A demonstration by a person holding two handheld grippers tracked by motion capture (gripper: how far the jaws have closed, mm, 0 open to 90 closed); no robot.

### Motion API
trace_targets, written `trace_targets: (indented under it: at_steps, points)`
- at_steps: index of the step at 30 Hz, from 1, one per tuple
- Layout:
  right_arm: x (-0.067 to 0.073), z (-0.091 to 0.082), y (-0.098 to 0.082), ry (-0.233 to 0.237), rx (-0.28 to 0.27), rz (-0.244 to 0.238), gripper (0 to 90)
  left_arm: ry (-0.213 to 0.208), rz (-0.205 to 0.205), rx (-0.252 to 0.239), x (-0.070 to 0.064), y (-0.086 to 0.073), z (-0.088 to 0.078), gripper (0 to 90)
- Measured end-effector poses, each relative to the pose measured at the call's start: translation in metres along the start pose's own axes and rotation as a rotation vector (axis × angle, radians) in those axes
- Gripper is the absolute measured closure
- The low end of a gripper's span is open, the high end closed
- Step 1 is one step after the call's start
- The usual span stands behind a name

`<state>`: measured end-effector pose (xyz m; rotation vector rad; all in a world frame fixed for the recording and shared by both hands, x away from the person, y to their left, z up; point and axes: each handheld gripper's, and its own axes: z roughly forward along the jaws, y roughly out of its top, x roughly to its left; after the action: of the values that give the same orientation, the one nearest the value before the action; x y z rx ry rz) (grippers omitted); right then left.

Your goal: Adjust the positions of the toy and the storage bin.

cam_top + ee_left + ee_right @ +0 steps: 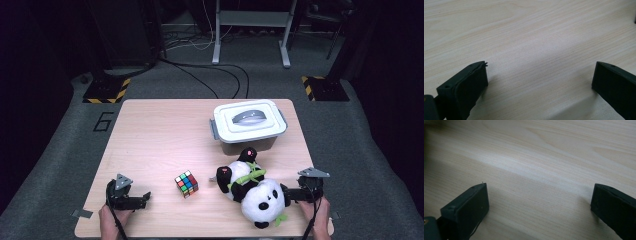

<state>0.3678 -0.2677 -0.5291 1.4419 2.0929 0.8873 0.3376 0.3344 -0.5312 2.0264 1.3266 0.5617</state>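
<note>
Nothing looks started. The left claw [146, 196] rests released on the table [150, 135], with the puzzle cube [186, 184] untouched nearby. The plush panda [252, 192] lies just beside the released right claw [286, 192]; the lidded box [249, 122] remains closed.

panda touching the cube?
Apart. In the high view, bare table shows plainly between the cube and the panda.
</note>
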Motion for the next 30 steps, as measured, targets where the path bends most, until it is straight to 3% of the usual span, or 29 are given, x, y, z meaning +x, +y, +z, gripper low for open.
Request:
trace_targets:
  at_steps: [5, 17, 30]
  points:
    - [0.0016, 0.0005, 0.0003, -0.003, -0.003, 0.017, 1.0, 0.0, 0.0, 0.0, 0.0001, 0.0, 0.0, 0.0]
    - [0.0013, 0.0, 0.0001, 0.005, -0.001, 0.004, 1.3, 0.003, -0.006, -0.011, -0.0012, 0.0007, 0.0013, 0.0]
    - [0.0012, 0.0, 0.0001, 0.005, -0.001, 0.004, 1.3, -0.048, 0.022, -0.009, -0.0091, 0.003, -0.0049, 0.0]
